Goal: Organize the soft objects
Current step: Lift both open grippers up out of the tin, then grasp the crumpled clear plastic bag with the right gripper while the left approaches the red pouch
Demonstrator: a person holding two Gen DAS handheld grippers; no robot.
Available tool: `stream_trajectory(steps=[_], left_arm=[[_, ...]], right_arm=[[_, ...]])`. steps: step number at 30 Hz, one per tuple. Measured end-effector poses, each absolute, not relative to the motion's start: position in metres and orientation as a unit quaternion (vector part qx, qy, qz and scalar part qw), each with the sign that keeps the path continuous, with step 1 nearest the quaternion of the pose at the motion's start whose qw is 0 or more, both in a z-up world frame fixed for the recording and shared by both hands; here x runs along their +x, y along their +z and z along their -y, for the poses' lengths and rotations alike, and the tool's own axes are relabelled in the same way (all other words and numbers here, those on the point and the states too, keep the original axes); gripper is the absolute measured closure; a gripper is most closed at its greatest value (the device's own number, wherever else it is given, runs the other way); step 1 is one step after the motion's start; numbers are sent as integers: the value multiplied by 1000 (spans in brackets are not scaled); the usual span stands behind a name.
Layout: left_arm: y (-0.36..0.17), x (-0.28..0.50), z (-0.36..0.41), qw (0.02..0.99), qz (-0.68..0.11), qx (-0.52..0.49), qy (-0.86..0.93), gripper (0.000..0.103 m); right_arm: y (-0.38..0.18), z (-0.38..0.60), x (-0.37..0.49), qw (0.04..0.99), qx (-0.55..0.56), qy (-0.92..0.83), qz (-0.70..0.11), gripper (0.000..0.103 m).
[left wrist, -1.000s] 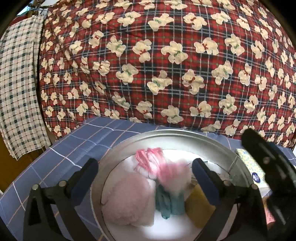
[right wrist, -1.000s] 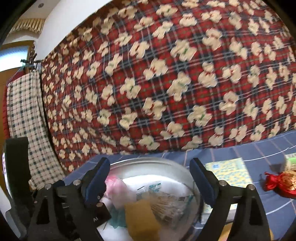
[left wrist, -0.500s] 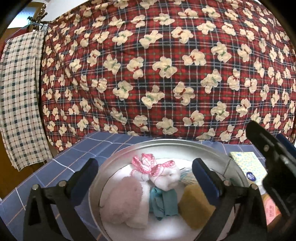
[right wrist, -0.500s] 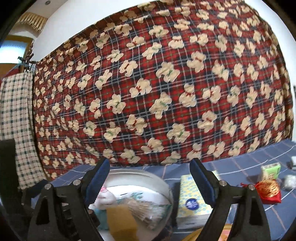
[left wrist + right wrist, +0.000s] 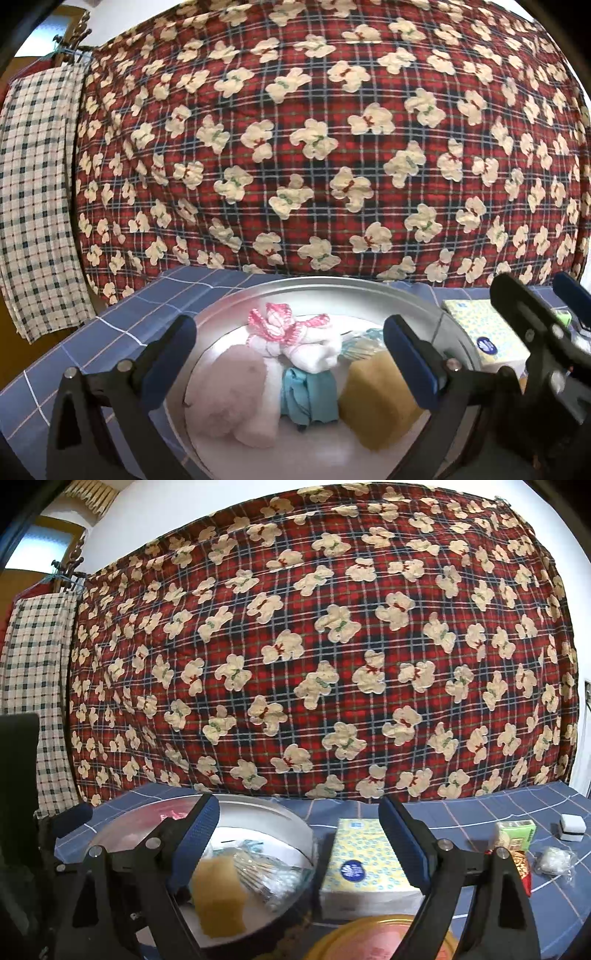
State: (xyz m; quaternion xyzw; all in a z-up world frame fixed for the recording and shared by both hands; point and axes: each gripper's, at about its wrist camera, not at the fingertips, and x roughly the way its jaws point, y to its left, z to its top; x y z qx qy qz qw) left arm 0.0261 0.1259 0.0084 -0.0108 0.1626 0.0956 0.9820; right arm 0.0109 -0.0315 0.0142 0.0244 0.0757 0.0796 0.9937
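A round metal basin [image 5: 258, 295] stands on the blue checked tablecloth and holds several soft things: a pale pink fluffy cloth [image 5: 232, 398], a white towel with pink crochet trim [image 5: 295, 339], a teal cloth [image 5: 308, 398] and a yellow sponge [image 5: 376, 402]. My left gripper [image 5: 288, 354] is open and empty, raised above the basin. My right gripper [image 5: 299, 834] is open and empty, above the basin's right rim [image 5: 295, 823]; the sponge [image 5: 218, 897] and a clear plastic bag [image 5: 266, 878] show below it. The right gripper also shows at the left view's right edge [image 5: 532, 332].
A yellow tissue pack [image 5: 362, 864] lies right of the basin. A yellow-rimmed bowl [image 5: 369, 941] sits at the front. A green box [image 5: 517, 830], a white block [image 5: 572, 827], a clear wrapped ball [image 5: 554, 860] lie at right. A red bear-print quilt [image 5: 314, 664] hangs behind.
Both grippers have risen and pulled back from the basin. The white towel with pink trim, blurred in motion a second ago, now lies still in the basin.
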Motion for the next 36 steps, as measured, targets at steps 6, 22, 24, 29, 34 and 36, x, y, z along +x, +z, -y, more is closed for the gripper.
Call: stream_trajectory(steps=[6, 22, 24, 29, 34, 36], left_arm=[[3, 23, -108, 981, -183, -10, 64, 0], [6, 1, -78, 985, -166, -10, 35, 0], [6, 0, -75, 985, -168, -13, 31, 0], [6, -2, -62, 985, -170, -19, 13, 0], [5, -4, -42, 985, -169, -14, -7, 0], [6, -5, -34, 985, -169, -16, -17, 0]], right_arm=[[11, 53, 8, 993, 28, 77, -89, 13], [-1, 142, 2, 992, 22, 22, -126, 13], [-2, 156, 0, 992, 22, 9, -126, 13], [-4, 191, -3, 991, 22, -26, -131, 13], [-5, 220, -6, 989, 29, -55, -136, 13], [-5, 231, -8, 988, 28, -67, -139, 13]])
